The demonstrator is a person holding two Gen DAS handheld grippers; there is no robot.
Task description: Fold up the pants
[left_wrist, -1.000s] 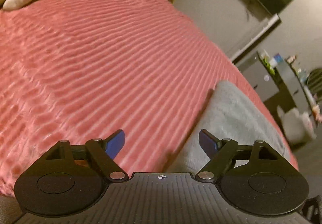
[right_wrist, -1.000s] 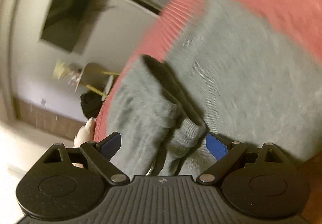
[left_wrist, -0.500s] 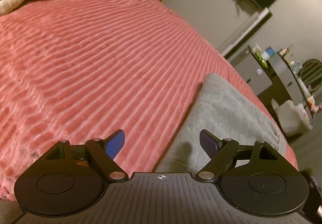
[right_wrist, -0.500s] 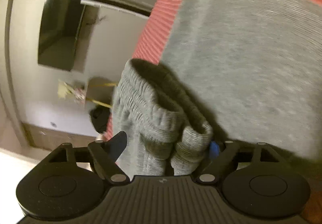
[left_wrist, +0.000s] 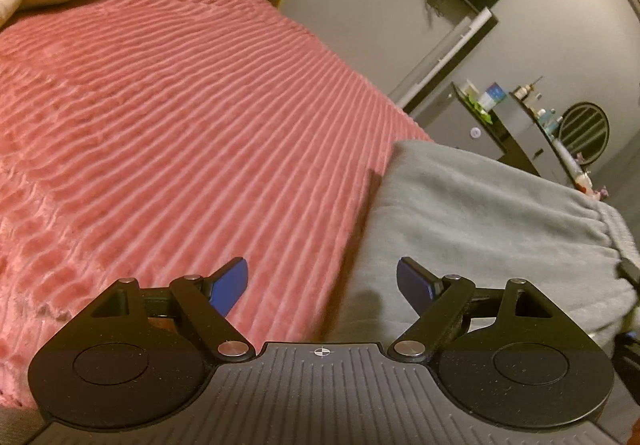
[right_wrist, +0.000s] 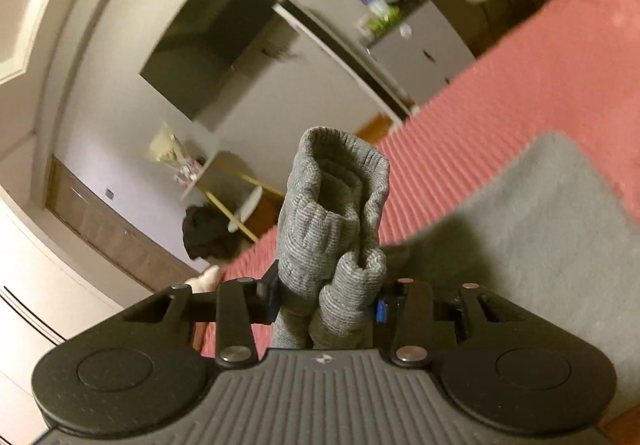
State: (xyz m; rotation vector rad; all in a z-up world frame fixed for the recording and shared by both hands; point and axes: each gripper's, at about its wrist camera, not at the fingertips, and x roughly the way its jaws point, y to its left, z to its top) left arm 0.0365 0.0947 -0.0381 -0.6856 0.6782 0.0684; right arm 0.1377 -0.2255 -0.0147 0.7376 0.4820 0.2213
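Pink bedspread (left_wrist: pixel 168 117) bears pants (left_wrist: pixel 480 213); left tongs (left_wrist: pixel 322 283) agape, right tongs (right_wrist: pixel 326 301) clamp cuffs (right_wrist: pixel 336 213)

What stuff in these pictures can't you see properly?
- Right wrist view: the bunched ribbed cuffs hide the right gripper pads.
- Left wrist view: the pants run behind the left gripper body and off the right edge.
- Both views: shelf bottles too small, blurred.

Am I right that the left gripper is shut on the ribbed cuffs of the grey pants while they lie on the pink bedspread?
Not quite: the right gripper is the one shut on the ribbed cuffs, as the right wrist view shows. The left gripper is open and holds nothing. The grey pants do lie on the pink bedspread.
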